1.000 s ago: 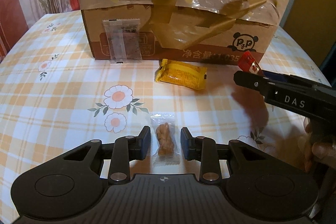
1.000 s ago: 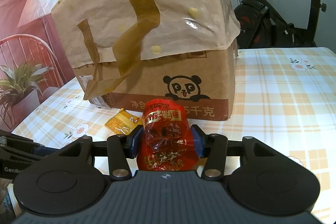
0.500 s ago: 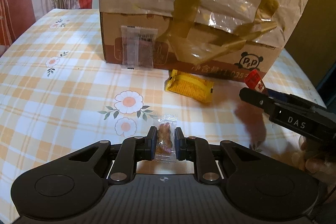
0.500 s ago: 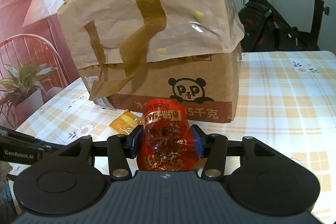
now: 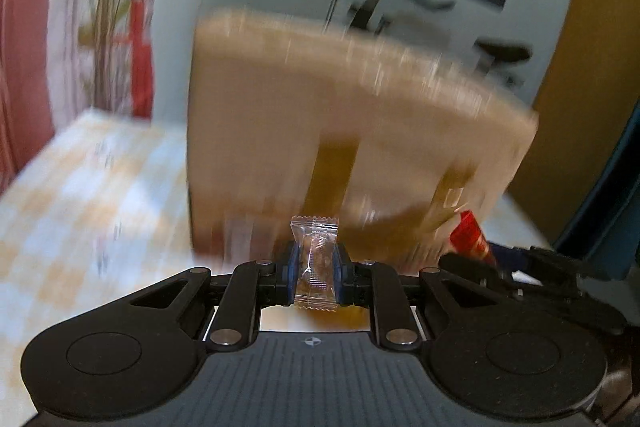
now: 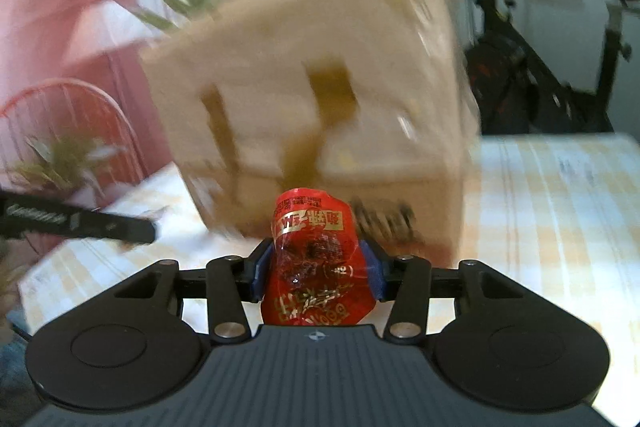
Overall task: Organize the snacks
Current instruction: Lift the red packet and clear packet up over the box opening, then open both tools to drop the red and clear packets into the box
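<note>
Left claw (image 5: 316, 269) clenched on clear snack packet (image 5: 316, 263), right claw (image 6: 316, 267) gripping red snack pouch (image 6: 316, 263), both held before the cardboard box (image 5: 340, 131); slick wrappers could slip out mid-carry.

Each wrist camera looks forward and slightly down along its own fingers, close to the table. Both share the blurred, tape-patched brown cardboard box (image 5: 352, 147) (image 6: 320, 99) ahead.
</note>
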Tool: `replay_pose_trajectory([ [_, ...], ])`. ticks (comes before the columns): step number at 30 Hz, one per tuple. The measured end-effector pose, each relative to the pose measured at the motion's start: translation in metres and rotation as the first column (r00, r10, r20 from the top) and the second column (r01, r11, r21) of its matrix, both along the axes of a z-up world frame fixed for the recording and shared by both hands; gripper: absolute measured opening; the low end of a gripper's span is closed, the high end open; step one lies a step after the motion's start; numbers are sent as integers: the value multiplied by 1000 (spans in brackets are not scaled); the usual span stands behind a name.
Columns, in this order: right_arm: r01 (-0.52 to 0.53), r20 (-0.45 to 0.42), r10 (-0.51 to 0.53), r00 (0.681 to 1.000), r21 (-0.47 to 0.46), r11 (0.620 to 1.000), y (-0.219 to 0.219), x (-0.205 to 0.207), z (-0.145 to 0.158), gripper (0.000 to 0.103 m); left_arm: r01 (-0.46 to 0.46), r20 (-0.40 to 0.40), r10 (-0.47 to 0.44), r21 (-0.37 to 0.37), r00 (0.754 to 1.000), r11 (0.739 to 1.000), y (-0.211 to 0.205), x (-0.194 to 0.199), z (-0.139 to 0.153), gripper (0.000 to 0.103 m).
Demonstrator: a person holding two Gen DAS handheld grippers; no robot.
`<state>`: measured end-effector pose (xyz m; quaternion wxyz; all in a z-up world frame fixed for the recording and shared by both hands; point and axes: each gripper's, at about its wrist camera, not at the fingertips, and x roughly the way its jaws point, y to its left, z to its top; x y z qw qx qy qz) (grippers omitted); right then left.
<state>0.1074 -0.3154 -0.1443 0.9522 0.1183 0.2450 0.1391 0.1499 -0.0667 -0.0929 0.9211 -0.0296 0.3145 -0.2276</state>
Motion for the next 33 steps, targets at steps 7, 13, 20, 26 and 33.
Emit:
replay_pose_trajectory([
  [7,-80,219,66,973,55,995,1,14,98,49,18,110,-3,-138,994,990,-6,34,65,18],
  [13,-23,241,21,970,7,1000,-6,66,138,49,34,150,-10,-160,989,987,-34,70,83,18],
  [20,103,143,-96,985,-41,994,-28,116,127,49,58,139,-46,-90,989,994,-67,103,76,19],
  [26,117,107,-110,988,-66,991,-34,113,112,62,71,135,-65,-38,989,997,-64,110,65,42],
  [33,108,126,-96,987,-89,990,-28,97,113,69,38,149,-34,-21,988,999,-38,98,71,49],
])
